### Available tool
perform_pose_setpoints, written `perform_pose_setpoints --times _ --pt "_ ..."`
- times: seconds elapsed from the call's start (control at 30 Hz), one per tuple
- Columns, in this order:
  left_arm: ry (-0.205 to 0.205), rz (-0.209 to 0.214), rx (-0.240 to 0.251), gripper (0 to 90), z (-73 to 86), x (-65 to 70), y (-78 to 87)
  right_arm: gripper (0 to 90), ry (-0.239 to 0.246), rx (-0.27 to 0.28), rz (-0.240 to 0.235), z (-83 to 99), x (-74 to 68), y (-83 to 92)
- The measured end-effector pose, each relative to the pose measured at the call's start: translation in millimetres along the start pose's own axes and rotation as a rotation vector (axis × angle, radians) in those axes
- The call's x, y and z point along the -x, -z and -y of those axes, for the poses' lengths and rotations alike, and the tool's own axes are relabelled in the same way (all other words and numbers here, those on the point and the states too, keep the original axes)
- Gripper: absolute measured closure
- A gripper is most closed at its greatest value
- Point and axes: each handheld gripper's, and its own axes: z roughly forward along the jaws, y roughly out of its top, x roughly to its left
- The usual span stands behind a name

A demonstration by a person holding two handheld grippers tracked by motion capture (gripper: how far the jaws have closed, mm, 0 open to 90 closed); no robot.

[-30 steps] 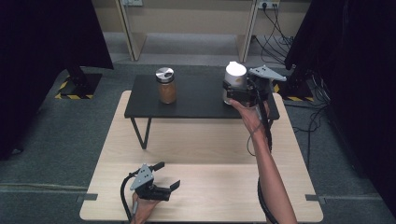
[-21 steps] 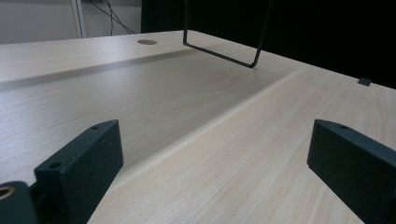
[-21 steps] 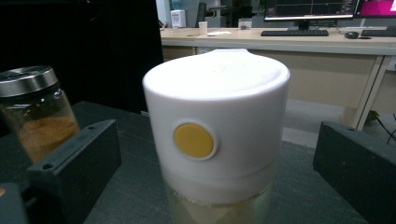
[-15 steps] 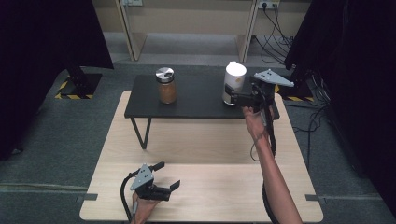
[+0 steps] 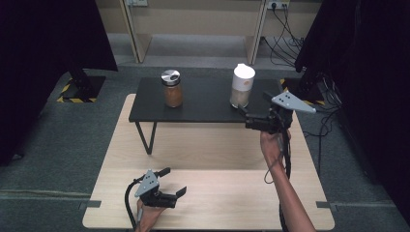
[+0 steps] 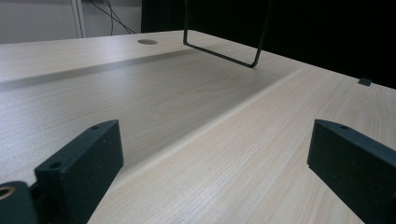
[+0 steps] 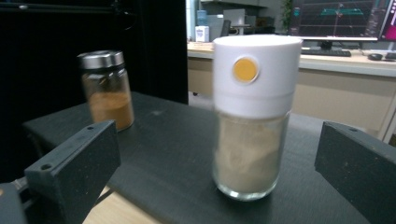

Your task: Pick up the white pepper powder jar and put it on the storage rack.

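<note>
Left gripper [image 5: 170,182]: near edge of table [image 5: 227,159], jaws wide, empty.
Right gripper [image 5: 243,115]: jaws wide, empty, facing white-capped jar [image 5: 241,86].
Jar: upright on black shelf [image 5: 203,104].
Advice: centre jaws low on glass, close gently.

On the wooden table [image 5: 203,159] stands a raised shelf [image 5: 203,104] along its far side — on the shelf, the metal-lidded jar [image 5: 171,89] sits left, the capped jar [image 5: 241,86] right, well apart.
</note>
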Motion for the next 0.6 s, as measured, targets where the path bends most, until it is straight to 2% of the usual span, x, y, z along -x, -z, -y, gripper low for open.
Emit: perform_pose_setpoints --times 0.1,0.27,0.4,0.6 --pt "-0.001 -0.001 -0.001 2.9 0.0 0.3 -0.1 0.2 -0.031 0.009 -0.028 11.4 0.9 8.5" --pt "-0.001 -0.001 0.000 2.9 0.0 0.1 0.0 0.2 -0.055 0.015 -0.060 32.7 -0.7 21.2" --pt "-0.004 0.002 -0.003 2.9 -0.3 -0.1 -0.2 0.2 -0.022 -0.010 -0.087 50.5 -7.7 28.7" --pt "-0.003 0.001 -0.003 2.9 -0.3 -0.1 -0.3 0.2 -0.012 -0.045 -0.124 76.2 -15.9 33.5"
